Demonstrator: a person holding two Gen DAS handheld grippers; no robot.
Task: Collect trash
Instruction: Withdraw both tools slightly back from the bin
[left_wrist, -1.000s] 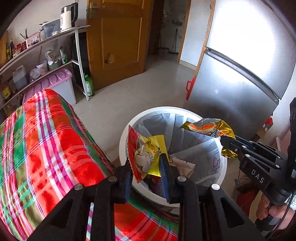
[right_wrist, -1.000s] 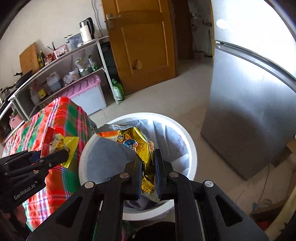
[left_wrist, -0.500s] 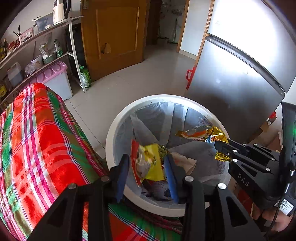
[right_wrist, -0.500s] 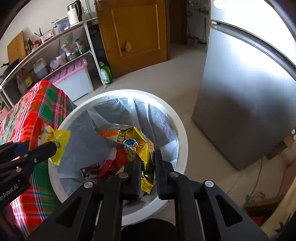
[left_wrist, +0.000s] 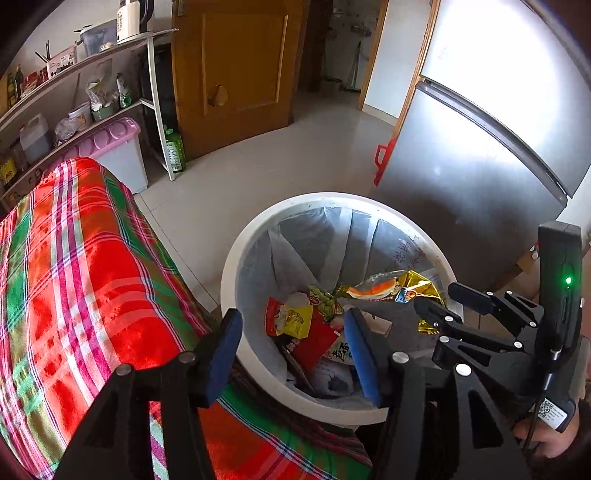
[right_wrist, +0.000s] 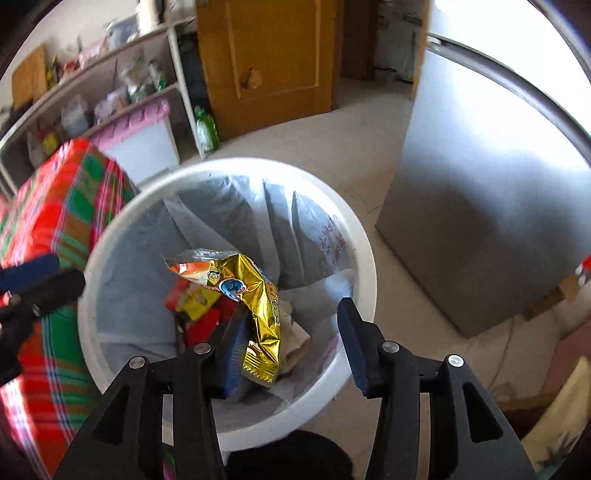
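A white trash bin (left_wrist: 255, 229) with a grey liner stands on the floor beside the table; it also shows in the right wrist view (right_wrist: 365, 258). My left gripper (left_wrist: 291, 347) is open above the bin's near rim. The red and yellow wrapper (left_wrist: 290, 319) lies loose inside among other wrappers. My right gripper (right_wrist: 291, 332) is open over the bin. The gold foil wrapper (right_wrist: 258, 291) hangs against its left finger, no longer clamped. The right gripper (left_wrist: 448, 302) also shows in the left wrist view with the gold wrapper (left_wrist: 399, 288) at its tips.
A table with a red and green plaid cloth (left_wrist: 74, 280) lies left of the bin. A steel fridge (left_wrist: 480, 166) stands to the right. A wooden door (left_wrist: 236, 70), shelves and a pink-lidded box (left_wrist: 110, 147) stand at the back.
Both grippers lowered over the bin and opened. The red and yellow wrapper dropped from the left gripper into the bin. The gold wrapper came free of the right gripper's clamp.
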